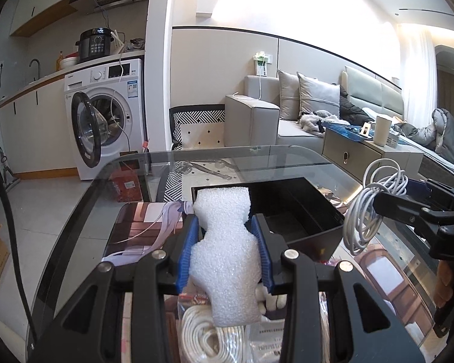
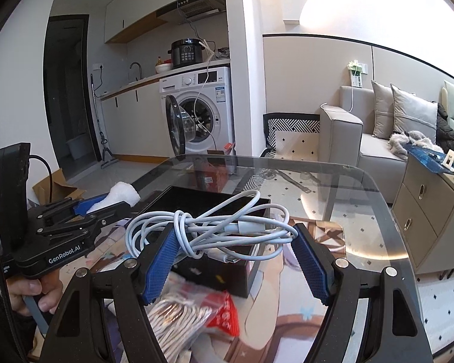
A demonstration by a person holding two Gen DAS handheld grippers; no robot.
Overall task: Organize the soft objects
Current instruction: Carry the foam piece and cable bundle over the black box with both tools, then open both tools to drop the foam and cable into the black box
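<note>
My left gripper [image 1: 225,227] is shut on a piece of white foam [image 1: 227,254], held above the glass table just short of an open black box [image 1: 299,211]. It also shows in the right wrist view [image 2: 106,202] at the left, foam [image 2: 121,193] sticking out of it. My right gripper [image 2: 236,239] holds a coiled white cable [image 2: 227,227] between its blue pads above the black box [image 2: 215,260]. In the left wrist view the right gripper [image 1: 384,202] carries the cable [image 1: 369,202] at the box's right side.
A bag of white cord [image 1: 208,338] and a red-and-clear packet [image 2: 196,311] lie on the printed mat [image 1: 142,230] near me. The glass table's rim [image 1: 227,151] curves ahead. Beyond stand a washing machine [image 1: 106,121], a sofa [image 1: 287,115] and a drawer cabinet [image 2: 432,211].
</note>
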